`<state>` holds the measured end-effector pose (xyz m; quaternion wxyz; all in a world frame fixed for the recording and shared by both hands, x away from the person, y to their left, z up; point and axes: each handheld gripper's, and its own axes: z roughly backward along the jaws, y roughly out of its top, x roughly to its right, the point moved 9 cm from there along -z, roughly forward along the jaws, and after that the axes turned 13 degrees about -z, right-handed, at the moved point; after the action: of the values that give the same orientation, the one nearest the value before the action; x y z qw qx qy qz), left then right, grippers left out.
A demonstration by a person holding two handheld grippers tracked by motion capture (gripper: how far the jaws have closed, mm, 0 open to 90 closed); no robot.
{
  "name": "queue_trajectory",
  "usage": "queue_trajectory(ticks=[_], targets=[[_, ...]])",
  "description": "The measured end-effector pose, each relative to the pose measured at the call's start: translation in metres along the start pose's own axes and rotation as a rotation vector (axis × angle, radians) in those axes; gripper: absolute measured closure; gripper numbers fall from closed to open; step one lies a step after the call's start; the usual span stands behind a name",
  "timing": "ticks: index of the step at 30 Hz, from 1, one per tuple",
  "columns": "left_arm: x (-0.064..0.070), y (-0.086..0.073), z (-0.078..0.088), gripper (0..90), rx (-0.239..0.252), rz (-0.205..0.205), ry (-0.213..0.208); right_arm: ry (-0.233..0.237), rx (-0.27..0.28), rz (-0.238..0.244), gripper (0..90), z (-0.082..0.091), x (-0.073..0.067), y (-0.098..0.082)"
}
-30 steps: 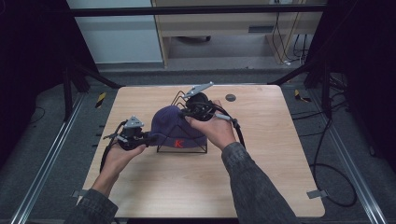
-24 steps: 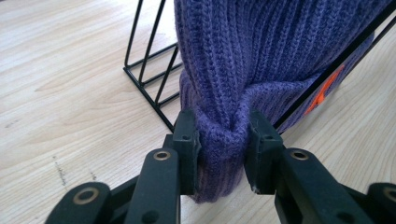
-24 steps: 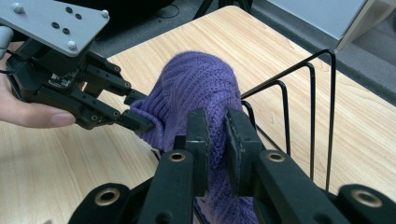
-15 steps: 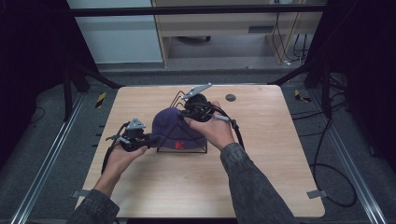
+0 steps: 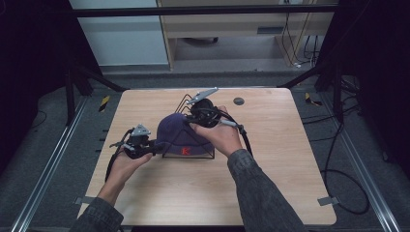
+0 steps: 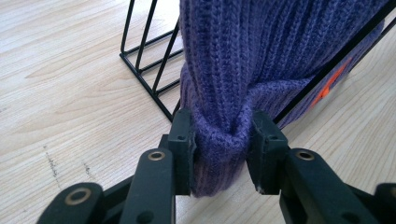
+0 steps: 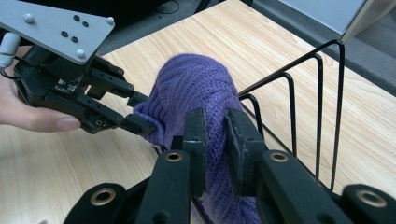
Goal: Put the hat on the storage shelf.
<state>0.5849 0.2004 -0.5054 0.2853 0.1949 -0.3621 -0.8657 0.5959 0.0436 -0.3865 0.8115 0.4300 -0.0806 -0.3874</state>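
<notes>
- Table (image 5: 270, 193): pale wood; the rack stands near its middle, toward the far edge.
- Rack (image 5: 193, 153): black wire, upright dividers; it is the landmark here.
- Hat (image 5: 176, 133): purple knit with an orange mark on its cuff, draped over the rack's left part, a wire crossing its front.
- Right gripper (image 7: 215, 126): at the rack's far side, jaws narrow, pinching a fold of the hat.
- Left gripper (image 6: 219, 140): just left of the rack, low near the tabletop, jaws clamped on the bunched cuff.
- Disc (image 5: 238, 101): small, dark, on the table beyond the rack, well apart to its right.
</notes>
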Motion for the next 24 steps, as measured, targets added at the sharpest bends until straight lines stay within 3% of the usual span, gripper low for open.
queue_trajectory(ticks=[8,17,20,24], targets=[[-0.001,-0.006,-0.001,62.6,-0.022,0.002,0.004,0.001,0.024,-0.013,76.4,0.004,0.000,0.002],[0.000,-0.006,0.004,60.1,-0.003,0.008,0.018,0.005,0.039,-0.004,77.6,0.010,-0.004,0.006],[-0.001,-0.005,0.010,57.8,0.016,0.013,0.043,0.005,0.042,0.001,77.6,0.013,-0.006,0.006],[-0.002,-0.007,0.017,51.0,0.003,0.002,0.098,0.004,0.047,0.001,77.6,0.018,-0.007,0.005]])
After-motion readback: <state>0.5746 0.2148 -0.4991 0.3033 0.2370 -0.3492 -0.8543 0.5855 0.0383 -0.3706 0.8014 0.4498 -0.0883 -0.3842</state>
